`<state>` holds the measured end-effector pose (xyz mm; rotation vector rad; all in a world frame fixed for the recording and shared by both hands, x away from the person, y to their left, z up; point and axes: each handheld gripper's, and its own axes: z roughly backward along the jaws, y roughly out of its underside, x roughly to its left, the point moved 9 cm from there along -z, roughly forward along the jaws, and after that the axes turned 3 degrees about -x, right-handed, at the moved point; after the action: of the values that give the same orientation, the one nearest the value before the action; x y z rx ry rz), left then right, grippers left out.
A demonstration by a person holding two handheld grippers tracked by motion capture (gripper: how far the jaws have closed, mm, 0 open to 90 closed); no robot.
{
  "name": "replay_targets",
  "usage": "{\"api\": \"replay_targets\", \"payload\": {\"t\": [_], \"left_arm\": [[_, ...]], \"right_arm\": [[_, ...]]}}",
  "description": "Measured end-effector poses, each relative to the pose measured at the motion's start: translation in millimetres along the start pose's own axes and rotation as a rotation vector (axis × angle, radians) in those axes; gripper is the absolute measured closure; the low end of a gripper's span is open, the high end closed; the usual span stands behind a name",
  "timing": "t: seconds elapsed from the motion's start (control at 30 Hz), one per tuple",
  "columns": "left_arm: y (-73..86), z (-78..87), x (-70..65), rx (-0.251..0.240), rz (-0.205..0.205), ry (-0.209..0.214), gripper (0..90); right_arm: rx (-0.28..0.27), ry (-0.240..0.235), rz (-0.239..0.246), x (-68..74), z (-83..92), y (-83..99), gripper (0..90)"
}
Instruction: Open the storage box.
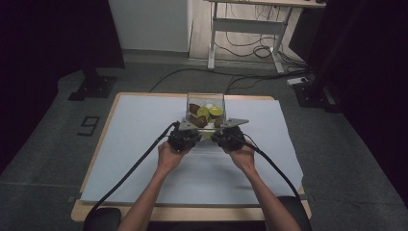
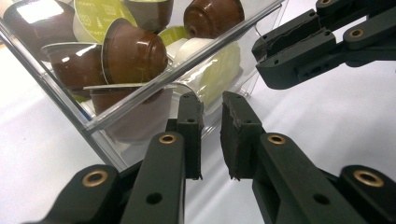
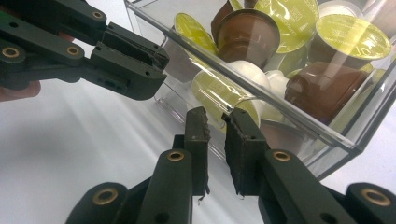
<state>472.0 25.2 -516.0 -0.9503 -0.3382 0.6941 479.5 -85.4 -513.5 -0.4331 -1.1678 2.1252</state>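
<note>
High view: clear box point(image 1: 205, 111) of coffee capsules point(image 1: 204, 113) sits mid-table, left gripper point(image 1: 188, 133) and right gripper point(image 1: 230, 132) at its near wall. Gripper views add detail: both sets of jaws nearly together, gripping nothing, tips beside the wall.

Left gripper point(image 2: 211, 109): two black jaws, brass-ringed pivot screws, worn dark pads point(image 2: 232, 140), grey three-cornered top plate, trailing black cable point(image 1: 130, 171). Right gripper point(image 3: 215, 123): same build and cable. Forearms bare, no sleeves.
</note>
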Motion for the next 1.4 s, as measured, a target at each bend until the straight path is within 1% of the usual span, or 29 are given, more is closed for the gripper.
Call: {"api": "replay_targets", "payload": {"t": [0.3,0.4,0.5,0.53,0.73,1.1,1.3,1.4], "left_arm": [[3.1,4.4,-5.2,-0.003,-0.001,0.012,77.9],[4.1,5.6,-7.5,-0.002,0.000,0.023,77.0],[4.7,6.7,-9.1,-0.003,-0.001,0.026,76.0],[5.6,8.2,-10.2,-0.002,-0.004,0.029,75.6],[7.8,11.4,-12.7,-0.004,-0.003,0.040,75.8],[13.6,15.1,-20.7,0.004,-0.019,0.057,78.8],[16.7,17.4,-24.6,0.002,-0.026,0.061,80.2],[17.6,18.6,-26.3,-0.001,-0.021,0.068,80.4]], "right_arm": [[0.009,-0.001,0.023,5.7,3.7,2.6,77.5],[0.010,-0.012,0.025,9.0,4.1,3.7,76.0],[0.012,-0.017,0.031,10.9,4.3,4.4,75.4],[0.007,-0.024,0.030,13.8,4.7,4.6,75.4],[0.010,-0.031,0.038,18.4,6.4,5.9,75.4],[0.007,-0.040,0.026,22.9,12.4,11.8,75.4],[0.009,-0.043,0.028,25.1,15.4,14.9,75.4],[0.008,-0.046,0.032,26.8,16.9,15.9,75.6]]}}
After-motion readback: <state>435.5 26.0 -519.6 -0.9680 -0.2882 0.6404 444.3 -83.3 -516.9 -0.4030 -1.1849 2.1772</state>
